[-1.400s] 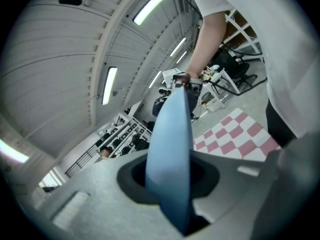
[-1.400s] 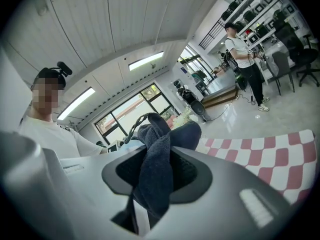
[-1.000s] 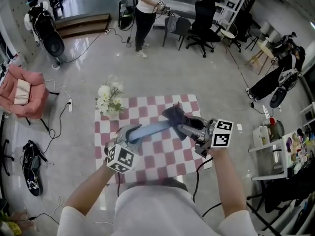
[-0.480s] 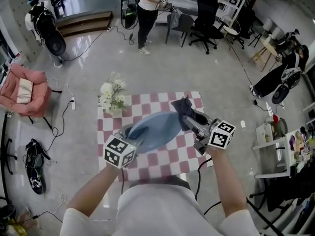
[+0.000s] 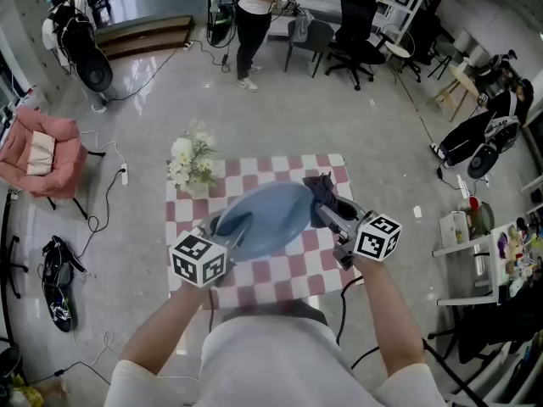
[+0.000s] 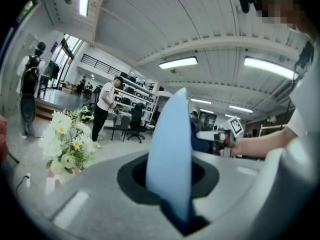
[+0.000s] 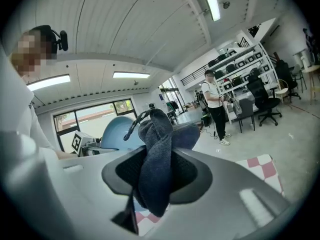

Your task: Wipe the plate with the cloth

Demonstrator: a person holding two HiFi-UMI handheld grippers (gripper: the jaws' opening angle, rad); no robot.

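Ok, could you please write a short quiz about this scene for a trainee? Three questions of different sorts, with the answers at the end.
1. True or false: the right gripper is empty.
2. What sits between the jaws of the left gripper? A) a sponge B) the blue plate C) a cup
3. Fill in: in the head view, the white flowers stand on the checkered table to the ____ of the plate.
Key: 1 false, its jaws are shut on the dark cloth; 2 B; 3 left.
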